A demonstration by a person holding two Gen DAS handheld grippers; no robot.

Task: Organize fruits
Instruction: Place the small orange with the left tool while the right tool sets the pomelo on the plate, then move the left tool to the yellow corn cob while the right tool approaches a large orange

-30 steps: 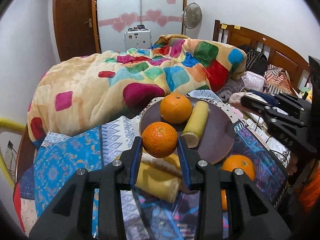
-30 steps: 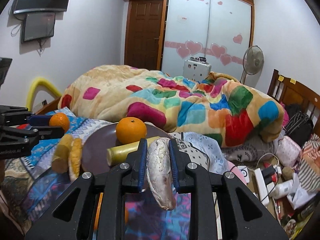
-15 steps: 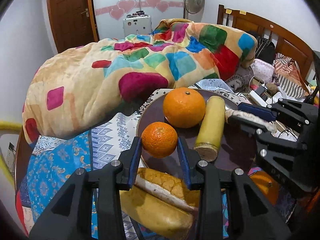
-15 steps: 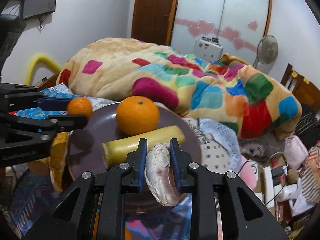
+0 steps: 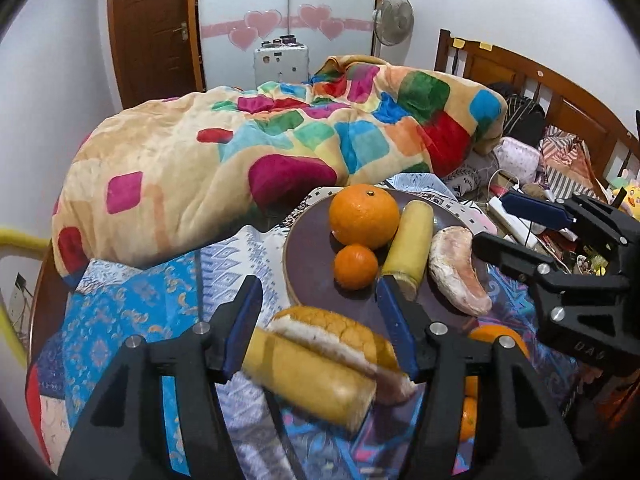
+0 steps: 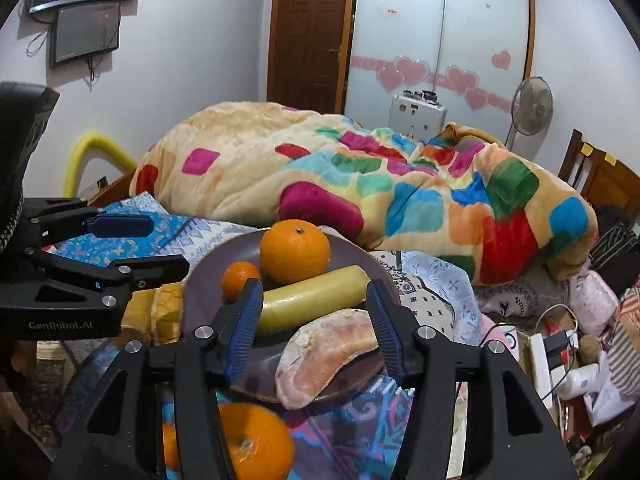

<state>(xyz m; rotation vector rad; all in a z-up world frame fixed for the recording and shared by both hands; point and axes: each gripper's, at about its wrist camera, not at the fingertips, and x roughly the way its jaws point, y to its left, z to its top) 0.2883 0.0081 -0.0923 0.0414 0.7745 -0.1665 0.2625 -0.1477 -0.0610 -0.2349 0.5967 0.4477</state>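
Note:
A dark round plate (image 5: 308,256) (image 6: 208,280) on a patterned cloth holds a big orange (image 5: 363,216) (image 6: 295,251), a small orange (image 5: 355,266) (image 6: 239,274), a yellow cylinder fruit (image 5: 410,249) (image 6: 316,302) and a pale pomelo wedge (image 5: 454,270) (image 6: 330,354). My left gripper (image 5: 320,320) is open and empty, just short of the plate, above a bread roll (image 5: 320,360). My right gripper (image 6: 314,322) is open around the wedge, which lies on the plate's edge. Another orange (image 6: 256,440) (image 5: 498,338) lies on the cloth in front of the plate.
A colourful quilt (image 5: 260,152) (image 6: 360,184) is heaped behind the plate. Cables, a power strip (image 6: 540,356) and clutter lie to the right by the wooden headboard (image 5: 540,92). The patterned cloth (image 5: 132,312) covers the table to the left.
Both grippers opened. The small orange left my left gripper and now rests on the plate. The pomelo wedge left my right gripper and lies on the plate. Both grippers drew back.

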